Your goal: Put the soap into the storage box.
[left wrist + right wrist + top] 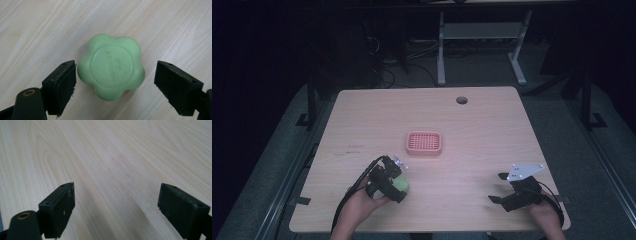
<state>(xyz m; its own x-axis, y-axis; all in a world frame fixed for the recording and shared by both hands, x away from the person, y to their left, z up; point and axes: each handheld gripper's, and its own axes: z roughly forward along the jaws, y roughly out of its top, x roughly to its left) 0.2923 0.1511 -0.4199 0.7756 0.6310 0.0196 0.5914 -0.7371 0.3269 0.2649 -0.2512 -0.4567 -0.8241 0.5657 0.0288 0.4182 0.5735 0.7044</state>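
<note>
1. Left gripper (110, 75) hangs directly over the green soap (111, 66), a flower-shaped bar with embossed lettering on its top disc. The soap lies flat on the wooden table (37, 30), lettering up.

2. Its jaws stand spread, one on each side of the bar. The left pad sits just beside the soap's edge, perhaps touching; the right pad is apart, with bare wood between. Nothing is pinched yet. Judgement: this straddle is the setup for a side grip across the bar's widest span.

3. In the high view the left gripper (398, 176) is near the front-left of the table (492, 125), tilted down, green soap (402, 184) peeking from under it. The steep downward aim explains why its own camera sees the bar almost square-on.

4. Pink soap dish (424, 143), slatted and rectangular, sits near the table's middle, beyond the soap and well apart from it. It is empty. Judgement: likely destination, placed within easy reach of the left hand.

5. Right gripper (497, 188) rests low at the front-right, well apart from soap and dish. Its own view shows both jaws wide apart over bare wood, right gripper (116, 202) holding nothing. Judgement: parked out of the way; this looks like a one-handed job.

6. Risk note: lobed, smooth outline. Pads landing on a rounded lobe could let the bar twist or slip; closing across two opposite hollows seems safer.
</note>
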